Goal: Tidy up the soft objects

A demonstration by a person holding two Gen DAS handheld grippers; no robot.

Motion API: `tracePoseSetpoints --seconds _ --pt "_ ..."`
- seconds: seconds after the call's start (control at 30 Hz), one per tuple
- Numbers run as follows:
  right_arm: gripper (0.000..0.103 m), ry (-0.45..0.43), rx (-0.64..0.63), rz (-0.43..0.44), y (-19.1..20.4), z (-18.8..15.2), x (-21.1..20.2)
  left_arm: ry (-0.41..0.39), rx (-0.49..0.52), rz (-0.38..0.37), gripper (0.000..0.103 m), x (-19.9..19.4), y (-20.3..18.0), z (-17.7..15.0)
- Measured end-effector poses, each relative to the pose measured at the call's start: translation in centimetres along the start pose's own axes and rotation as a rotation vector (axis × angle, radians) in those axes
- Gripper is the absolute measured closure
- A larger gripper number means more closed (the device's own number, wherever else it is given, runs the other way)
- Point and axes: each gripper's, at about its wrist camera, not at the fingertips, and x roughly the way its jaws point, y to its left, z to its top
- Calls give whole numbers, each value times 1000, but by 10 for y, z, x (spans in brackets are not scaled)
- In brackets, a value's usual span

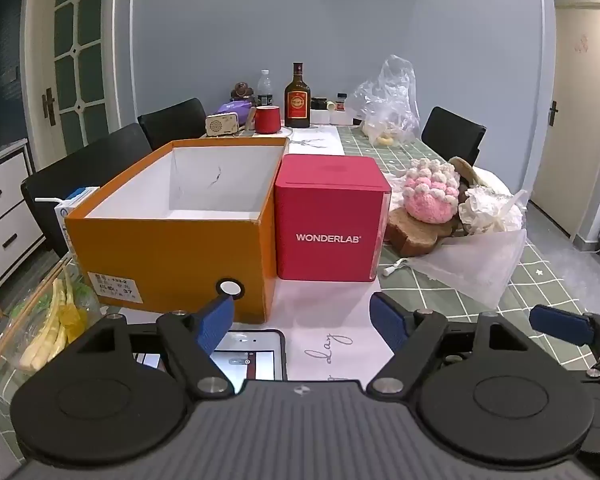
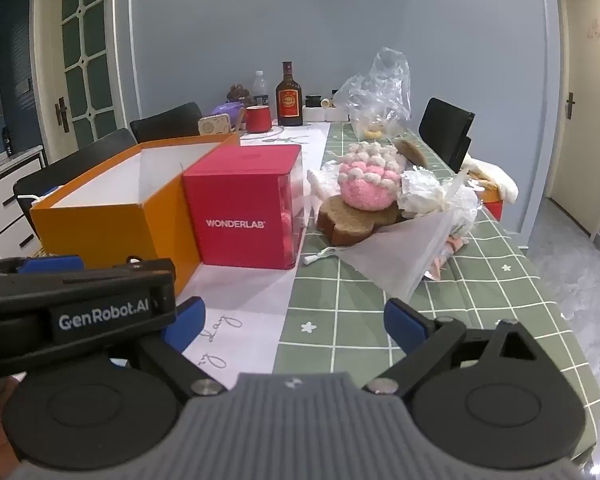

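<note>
An open orange box (image 1: 172, 240) (image 2: 112, 220) with a white inside stands on the table, and nothing shows inside it. A red WONDERLAB box (image 1: 330, 216) (image 2: 244, 204) sits against its right side. Right of that lies a heap of soft things: a pink and cream plush cake (image 1: 432, 192) (image 2: 368, 184), a brown toast-shaped plush (image 1: 414, 236) (image 2: 352, 224), crumpled white material (image 1: 488, 208) and a translucent mesh bag (image 1: 480, 264) (image 2: 404, 256). My left gripper (image 1: 302, 322) is open near the orange box's front. My right gripper (image 2: 294, 322) is open, short of the mesh bag.
A phone (image 1: 252, 356) lies under my left gripper. A clear pack of yellow food (image 1: 56, 328) and chopsticks lie at the left. A bottle (image 1: 297, 100), red mug (image 1: 267, 119), small radio (image 1: 221, 125) and plastic bag (image 1: 388, 100) stand at the far end. Black chairs (image 1: 452, 132) flank the table.
</note>
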Motion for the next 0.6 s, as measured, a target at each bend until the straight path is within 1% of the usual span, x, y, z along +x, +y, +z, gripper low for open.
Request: tracePoseSetpoints --seconds 0.03,0.1,0.13,0.2,0.37,0.6 --pt "9 3 2 4 -1 0 1 1 -3 5 13 0 0 0" --pt "10 8 4 12 -3 0 4 3 -8 4 19 0 2 -1" --pt "10 -2 0 -1 -2 -1 4 2 -11 6 19 0 3 -1" --pt "11 -7 -4 -11 -3 -1 1 -10 0 4 20 -2 -4 -2" --pt "11 -11 -14 -14 -4 1 0 -9 13 2 19 -2 -4 0" --pt "11 -38 -2 -12 -1 13 0 -28 32 21 18 -1 -7 14"
